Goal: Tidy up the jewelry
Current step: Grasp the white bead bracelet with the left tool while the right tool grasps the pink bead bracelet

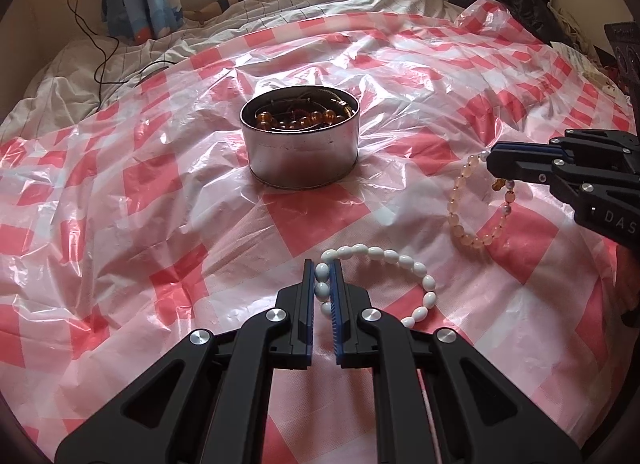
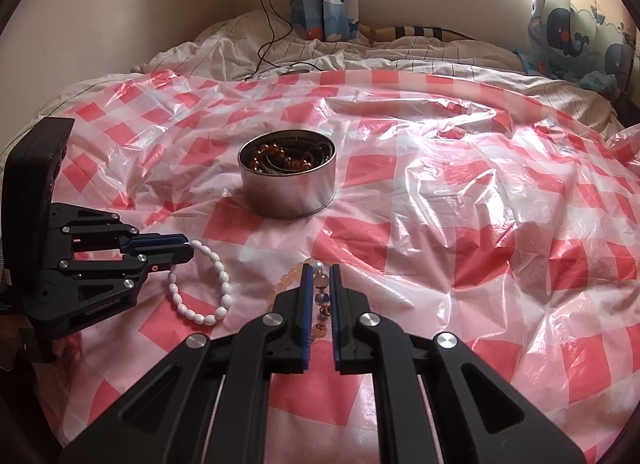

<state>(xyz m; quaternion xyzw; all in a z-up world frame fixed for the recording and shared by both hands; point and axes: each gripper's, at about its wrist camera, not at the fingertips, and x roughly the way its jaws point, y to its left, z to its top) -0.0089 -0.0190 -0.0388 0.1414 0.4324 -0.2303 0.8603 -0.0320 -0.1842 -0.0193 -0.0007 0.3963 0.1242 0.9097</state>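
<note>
Left wrist view shows the left hand-held gripper [image 1: 322, 288] pinching the near-left stretch of the white bead bracelet [image 1: 400, 260], two or three beads caught between its blue pads while the rest of the loop lies on the checked plastic sheet [image 1: 120, 184] spread over the bed. To its right, the right hand-held gripper [image 1: 494, 168] is pinched on the peach bead bracelet [image 1: 464, 230], a grip the right wrist view confirms: beads sit squeezed between narrowly parted pads. The round metal tin [image 1: 302, 152], already holding amber beads and dark cords, stands ahead of both, well apart from either bracelet. The step in hand looks like lifting both bracelets for the tin. Doing it well likely means raising each straight up until the hanging loop clears the sheet, carrying one at a time over the rim so the tools do not crowd, and releasing low so the beads coil inside. Both tools lie low and nearly level, fingers pointing forward, the right one angled across from the side.
</note>
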